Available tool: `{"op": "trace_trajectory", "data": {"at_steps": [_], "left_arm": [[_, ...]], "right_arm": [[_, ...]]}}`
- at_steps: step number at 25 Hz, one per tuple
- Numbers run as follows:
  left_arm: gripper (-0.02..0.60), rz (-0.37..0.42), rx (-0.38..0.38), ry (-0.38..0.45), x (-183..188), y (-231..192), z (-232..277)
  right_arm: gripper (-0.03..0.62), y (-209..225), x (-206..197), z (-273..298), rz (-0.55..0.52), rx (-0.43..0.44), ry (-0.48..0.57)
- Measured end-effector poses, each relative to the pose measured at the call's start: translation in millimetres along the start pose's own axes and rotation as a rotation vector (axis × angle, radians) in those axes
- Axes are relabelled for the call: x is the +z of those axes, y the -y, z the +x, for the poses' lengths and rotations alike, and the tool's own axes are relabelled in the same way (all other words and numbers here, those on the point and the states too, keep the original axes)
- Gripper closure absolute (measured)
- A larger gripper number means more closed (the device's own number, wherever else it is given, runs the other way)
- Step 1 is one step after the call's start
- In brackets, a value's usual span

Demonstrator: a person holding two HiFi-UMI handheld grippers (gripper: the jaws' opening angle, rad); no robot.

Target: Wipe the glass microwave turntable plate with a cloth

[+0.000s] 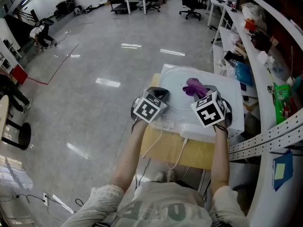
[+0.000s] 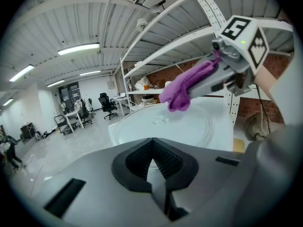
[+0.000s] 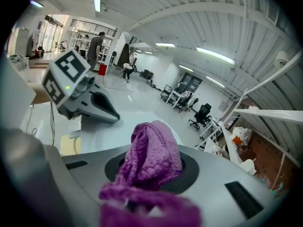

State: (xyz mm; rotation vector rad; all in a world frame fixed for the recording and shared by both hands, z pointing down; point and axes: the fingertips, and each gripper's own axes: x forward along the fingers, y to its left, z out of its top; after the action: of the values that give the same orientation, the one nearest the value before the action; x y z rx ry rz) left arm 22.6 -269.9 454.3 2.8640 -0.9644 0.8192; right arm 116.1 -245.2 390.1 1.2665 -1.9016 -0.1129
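Holding the cloth (image 1: 195, 86) clamped in your right gripper (image 1: 204, 96), you hover it over the plate (image 1: 174, 77), which lies flat on the white top (image 1: 234, 112); it appears just clear of the glass. Lower until it presses flat, then sweep in overlapping circles. The right gripper points forward and down. Your left gripper (image 1: 158, 93), jaws together and empty, sits at the plate's near-left edge.

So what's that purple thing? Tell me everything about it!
It's a purple cloth, soft and knitted-looking with a bumpy weave, bunched into a crumpled wad. The right claw is shut on it, so one end is pinched and the rest droops out in front. It hangs over the clear glass plate and looks lifted just off it. Nothing else touches it.
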Motion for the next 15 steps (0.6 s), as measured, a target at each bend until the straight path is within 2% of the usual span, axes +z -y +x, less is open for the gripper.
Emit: {"op": "trace_trajectory", "data": {"at_steps": [7,11,15], "left_arm": [[0.58,0.01,0.018,0.007,-4.9,2.1,0.9],[0.58,0.004,0.016,0.01,-4.1,1.0,0.9],[0.58,-0.001,0.02,0.006,-3.8,1.0,-0.4]], "right_arm": [[0.545,64.1,9.0,75.4,0.024,-0.021,-0.055],[0.546,77.7,5.1,107.9,0.016,-0.026,-0.087],[0.546,78.4,0.4,115.1,0.012,-0.01,-0.094]]}}
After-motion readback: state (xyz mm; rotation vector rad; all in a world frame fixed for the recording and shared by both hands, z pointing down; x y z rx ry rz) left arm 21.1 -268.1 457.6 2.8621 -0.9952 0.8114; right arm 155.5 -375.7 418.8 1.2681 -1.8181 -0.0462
